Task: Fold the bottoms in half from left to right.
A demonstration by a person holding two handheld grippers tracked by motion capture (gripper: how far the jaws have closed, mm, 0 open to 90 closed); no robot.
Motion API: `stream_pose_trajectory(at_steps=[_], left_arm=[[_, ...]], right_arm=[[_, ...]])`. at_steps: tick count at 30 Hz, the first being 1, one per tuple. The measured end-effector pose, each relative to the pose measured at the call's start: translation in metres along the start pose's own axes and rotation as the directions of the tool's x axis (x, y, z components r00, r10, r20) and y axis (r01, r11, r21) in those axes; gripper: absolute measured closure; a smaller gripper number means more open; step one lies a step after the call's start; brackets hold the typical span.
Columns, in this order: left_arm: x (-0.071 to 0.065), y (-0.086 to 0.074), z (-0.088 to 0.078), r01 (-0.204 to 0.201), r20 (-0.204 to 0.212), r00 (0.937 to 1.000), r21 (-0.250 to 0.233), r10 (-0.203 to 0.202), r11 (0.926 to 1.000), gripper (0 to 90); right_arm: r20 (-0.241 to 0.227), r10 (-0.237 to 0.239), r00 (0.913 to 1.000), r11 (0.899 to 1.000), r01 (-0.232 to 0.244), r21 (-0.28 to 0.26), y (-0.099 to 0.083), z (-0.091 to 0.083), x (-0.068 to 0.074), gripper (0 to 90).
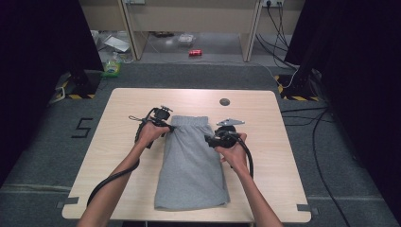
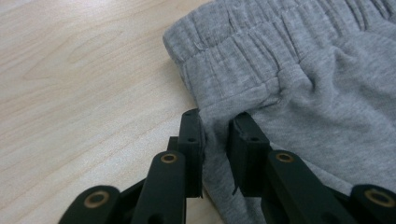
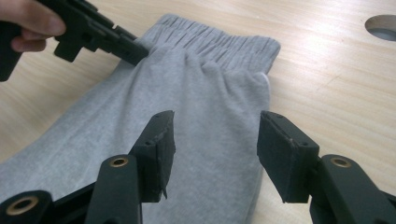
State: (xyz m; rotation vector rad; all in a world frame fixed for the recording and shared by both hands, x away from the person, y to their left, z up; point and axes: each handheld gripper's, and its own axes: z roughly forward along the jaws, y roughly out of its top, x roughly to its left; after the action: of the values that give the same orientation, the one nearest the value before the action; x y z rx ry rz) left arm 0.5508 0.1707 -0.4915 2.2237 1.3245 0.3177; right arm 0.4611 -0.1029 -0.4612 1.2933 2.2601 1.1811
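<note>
Claws working the grey sweatpants [image 1: 191, 161] lying folded on the worktop [image 1: 120, 118].
Left claw [image 2: 215, 140] is pinching the cloth just below the waistband [image 2: 243, 56]; right claw [image 3: 212, 149] is hovering open at the opposite edge, likely risking a thin, one-layer bite that slips.

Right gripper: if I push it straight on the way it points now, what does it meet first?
Probably the grey shorts: the right gripper stands open just above the cloth near its side edge, aimed toward the waistband. Beyond that lies the left gripper, pinching the far edge. Depth is hard to judge.
</note>
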Motion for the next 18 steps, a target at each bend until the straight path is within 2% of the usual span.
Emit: stream_pose_trajectory(at_steps=[7, 12, 18], left_arm=[[0.0, 0.0, 0.0, 0.002, 0.001, 1.0, -0.003, -0.002, 1.0, 75.1], [0.0, 0.0, 0.0, 0.002, 0.001, 1.0, -0.003, -0.002, 1.0, 75.1], [0.0, 0.0, 0.0, 0.003, 0.001, 1.0, -0.002, -0.003, 1.0, 75.1]], right_arm=[[0.015, 0.004, 0.9999, 1.0, -0.004, 0.009, 0.01, 0.01, -0.007, 46.6], [0.014, 0.036, 0.9993, 0.999, -0.036, 0.014, 0.015, 0.018, -0.012, 46.2], [0.028, 0.042, 0.9987, 0.998, -0.043, 0.034, 0.017, 0.029, -0.018, 45.0]])
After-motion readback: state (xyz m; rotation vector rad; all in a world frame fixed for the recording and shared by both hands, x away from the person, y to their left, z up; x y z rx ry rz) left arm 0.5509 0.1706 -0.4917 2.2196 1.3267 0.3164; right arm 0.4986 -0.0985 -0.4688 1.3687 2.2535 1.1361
